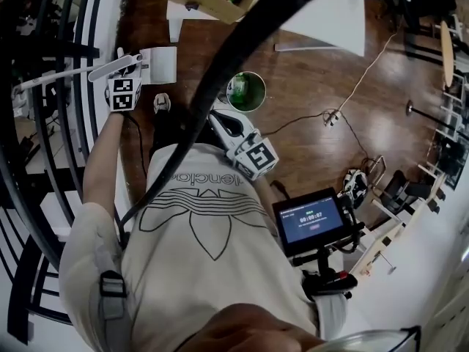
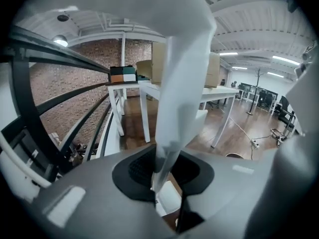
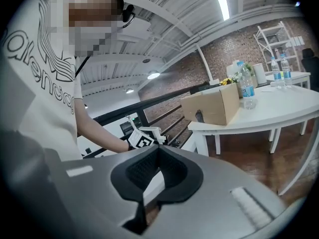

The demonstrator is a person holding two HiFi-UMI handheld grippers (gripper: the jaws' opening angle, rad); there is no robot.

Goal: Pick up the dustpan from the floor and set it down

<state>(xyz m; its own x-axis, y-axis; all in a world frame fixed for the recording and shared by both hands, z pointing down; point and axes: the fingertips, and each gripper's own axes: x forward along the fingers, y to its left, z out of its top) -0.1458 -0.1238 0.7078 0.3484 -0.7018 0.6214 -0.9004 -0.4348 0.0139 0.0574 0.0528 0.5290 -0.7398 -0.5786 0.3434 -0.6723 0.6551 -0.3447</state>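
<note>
The white dustpan (image 1: 159,64) is off the floor beside the black railing, and its long white handle (image 1: 58,78) reaches left across the bars. My left gripper (image 1: 126,64) is shut on that handle. In the left gripper view the handle (image 2: 182,83) rises from between the black pads (image 2: 137,171) and fills the upper middle. My right gripper (image 1: 220,120) hangs in front of the person's chest, near the green bin, with its jaws shut and nothing in them (image 3: 144,203). The left gripper's marker cube (image 3: 142,141) shows in the right gripper view.
A black railing (image 1: 51,123) runs down the left. A green bin (image 1: 246,92) with a bottle in it stands on the wooden floor. White tables (image 2: 214,96) carry a cardboard box (image 3: 212,106) and bottles (image 3: 246,91). A cable and power strip (image 1: 333,116) lie to the right.
</note>
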